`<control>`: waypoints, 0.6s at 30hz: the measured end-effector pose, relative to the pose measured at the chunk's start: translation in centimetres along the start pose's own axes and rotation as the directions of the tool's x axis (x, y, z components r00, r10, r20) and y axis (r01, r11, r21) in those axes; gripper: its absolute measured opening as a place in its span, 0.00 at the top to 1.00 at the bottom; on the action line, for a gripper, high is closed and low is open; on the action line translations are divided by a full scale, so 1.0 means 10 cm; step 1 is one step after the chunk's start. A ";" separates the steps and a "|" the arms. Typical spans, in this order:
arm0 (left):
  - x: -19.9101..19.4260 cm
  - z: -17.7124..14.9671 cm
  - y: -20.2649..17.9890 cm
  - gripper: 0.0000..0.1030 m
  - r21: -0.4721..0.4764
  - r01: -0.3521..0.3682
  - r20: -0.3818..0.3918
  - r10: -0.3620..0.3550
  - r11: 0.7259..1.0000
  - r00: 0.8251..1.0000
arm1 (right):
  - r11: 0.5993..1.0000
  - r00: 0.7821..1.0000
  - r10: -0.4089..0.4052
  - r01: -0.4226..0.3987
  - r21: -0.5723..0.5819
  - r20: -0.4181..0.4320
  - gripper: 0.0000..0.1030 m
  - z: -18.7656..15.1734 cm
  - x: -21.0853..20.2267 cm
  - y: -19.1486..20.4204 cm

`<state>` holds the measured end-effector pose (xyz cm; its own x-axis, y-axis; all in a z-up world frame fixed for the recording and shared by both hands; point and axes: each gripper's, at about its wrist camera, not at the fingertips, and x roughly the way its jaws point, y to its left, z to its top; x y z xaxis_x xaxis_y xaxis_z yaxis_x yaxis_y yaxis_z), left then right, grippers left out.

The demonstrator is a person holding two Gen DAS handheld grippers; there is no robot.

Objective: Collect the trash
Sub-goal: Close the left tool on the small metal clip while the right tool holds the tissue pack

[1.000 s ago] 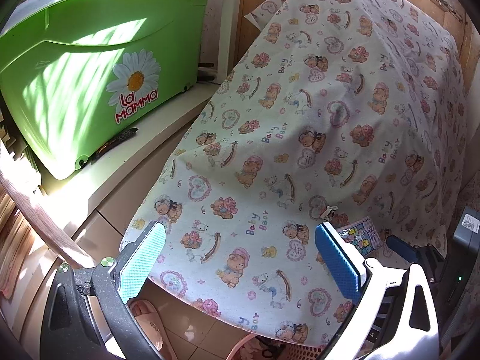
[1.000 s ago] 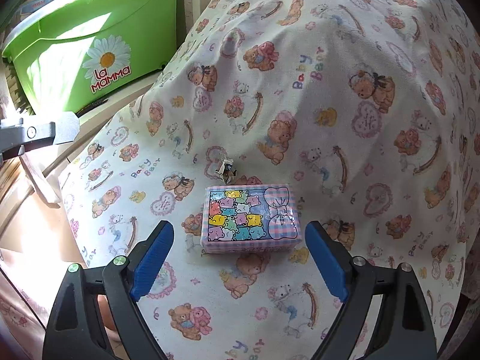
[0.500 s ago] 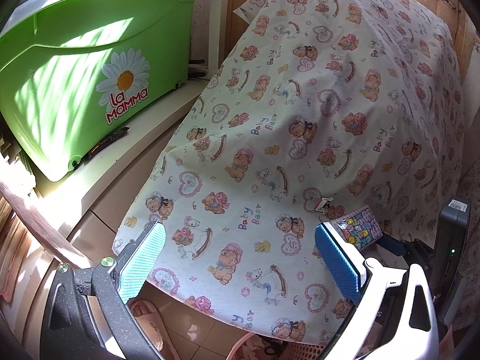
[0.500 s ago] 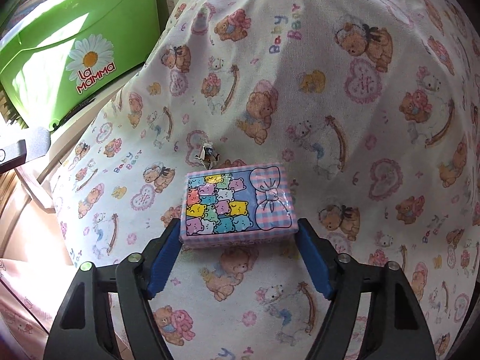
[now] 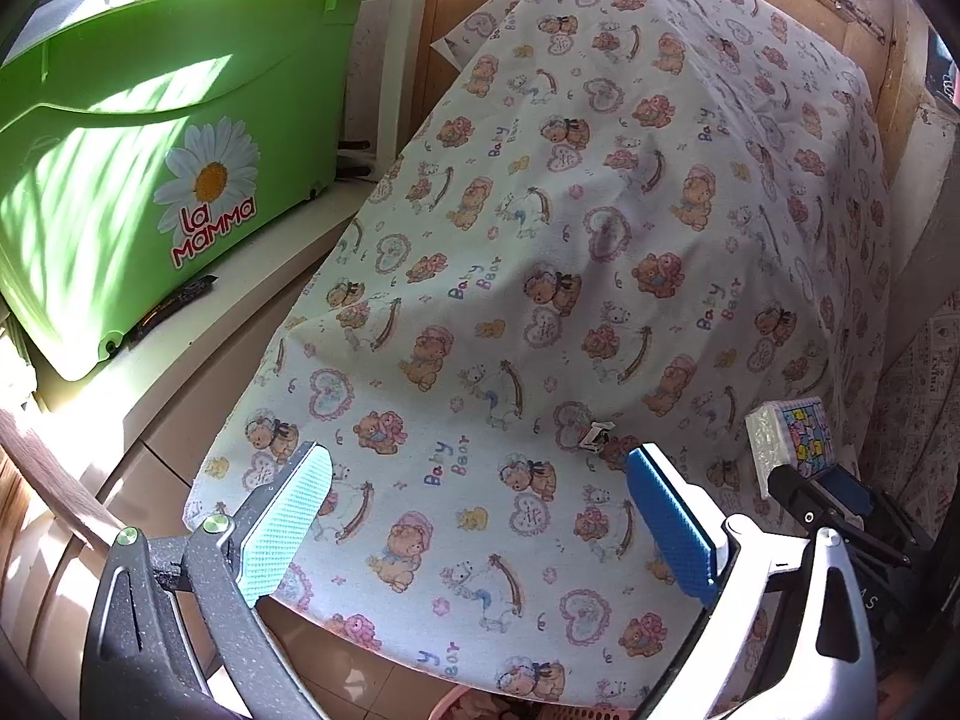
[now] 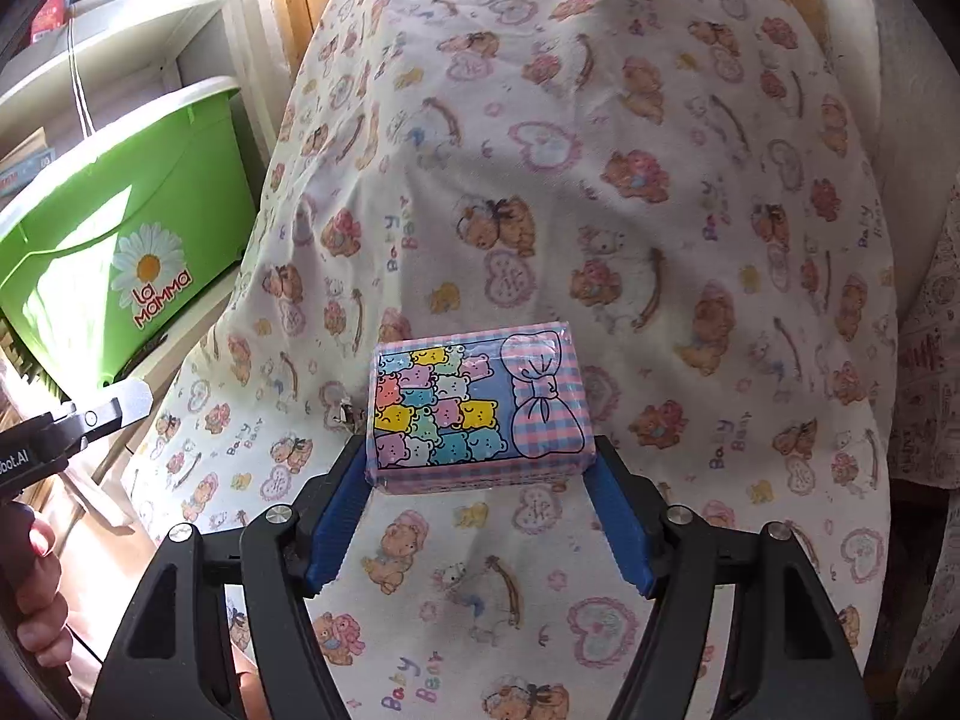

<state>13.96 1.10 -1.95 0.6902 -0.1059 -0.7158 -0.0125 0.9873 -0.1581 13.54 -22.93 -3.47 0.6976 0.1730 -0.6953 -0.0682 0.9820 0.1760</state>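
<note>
A pink-and-blue checked packet [image 6: 480, 408] printed with coloured bears and a bow is clamped between the blue pads of my right gripper [image 6: 480, 456], lifted off the bear-print cloth [image 6: 660, 240]. The left wrist view shows the same packet [image 5: 792, 438] at the far right, edge-on, in the right gripper [image 5: 828, 498]. My left gripper [image 5: 480, 453] hangs open over the cloth's near edge with nothing between its fingers. A tiny crumpled scrap [image 5: 594, 435] lies on the cloth just beyond the left gripper's blue pad; it also shows left of the packet [image 6: 345, 414].
A green tub [image 5: 120, 180] with a daisy logo stands on a white ledge to the left. The cloth [image 5: 600, 240] drapes over a bulky mound against wooden panels. A pink basket rim [image 5: 468, 702] peeks out below the cloth. A hand [image 6: 30, 588] holds the left gripper's handle.
The right gripper closed its pads on the checked packet and raised it off the cloth, rolling a little. The left gripper stayed nearly where it was, still open.
</note>
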 end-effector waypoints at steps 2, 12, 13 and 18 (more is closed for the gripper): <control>0.05 0.06 -0.09 0.11 0.028 0.032 -0.017 -0.032 0.999 0.999 | 1.000 1.000 -0.013 0.013 0.024 0.022 0.29 0.04 -0.09 -0.10; 0.43 0.23 -0.47 0.52 0.123 0.127 -0.097 -0.115 0.984 0.989 | 0.990 0.999 -0.031 0.032 0.135 -0.012 0.29 0.06 -0.14 -0.56; 0.48 0.22 -0.51 0.56 0.134 0.134 -0.109 -0.120 0.982 0.987 | 0.990 0.999 -0.032 0.034 0.140 -0.014 0.29 0.05 -0.15 -0.57; 0.73 0.16 -0.73 0.58 0.185 0.149 -0.154 -0.121 0.971 0.981 | 0.990 0.999 -0.041 0.044 0.133 -0.026 0.29 0.03 -0.16 -0.62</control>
<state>20.23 -6.73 -4.98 0.5667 -0.2420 -0.7876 0.2250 0.9650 -0.1347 13.09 -29.29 -3.19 0.6811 0.1345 -0.7198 0.0580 0.9700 0.2361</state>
